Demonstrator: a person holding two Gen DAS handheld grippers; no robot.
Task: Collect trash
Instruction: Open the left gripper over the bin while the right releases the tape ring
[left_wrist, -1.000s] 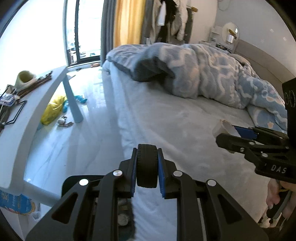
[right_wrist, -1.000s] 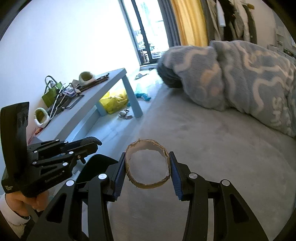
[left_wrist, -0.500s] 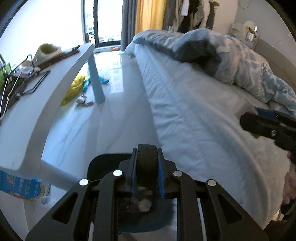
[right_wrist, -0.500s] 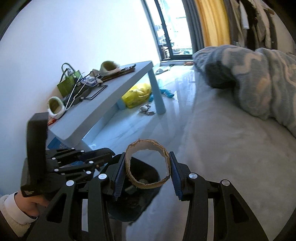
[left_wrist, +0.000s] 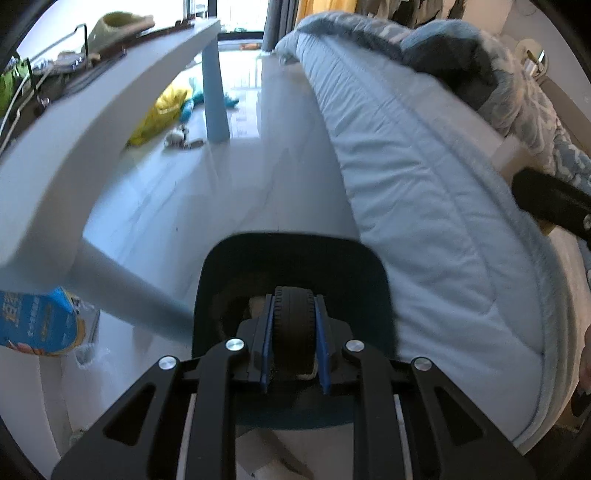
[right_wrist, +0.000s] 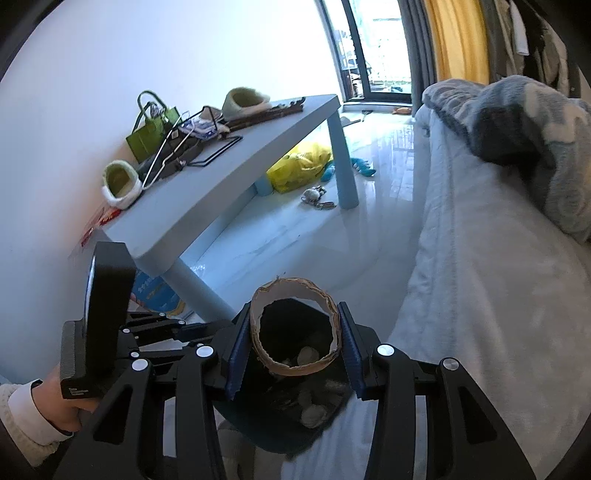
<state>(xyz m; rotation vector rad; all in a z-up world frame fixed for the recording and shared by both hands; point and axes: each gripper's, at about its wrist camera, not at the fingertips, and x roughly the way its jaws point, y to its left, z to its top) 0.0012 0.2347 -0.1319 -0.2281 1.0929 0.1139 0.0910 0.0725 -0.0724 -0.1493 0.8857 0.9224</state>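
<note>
Right wrist | dark bin: crumpled scraps inside

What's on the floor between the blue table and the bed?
Mostly bare floor. Only the dark trash bin stands there at the near end, beside the bed and the table; both views show it.

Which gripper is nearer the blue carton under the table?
Left. The left gripper hangs beside the blue carton; the right gripper sits farther off, toward the bed.
</note>
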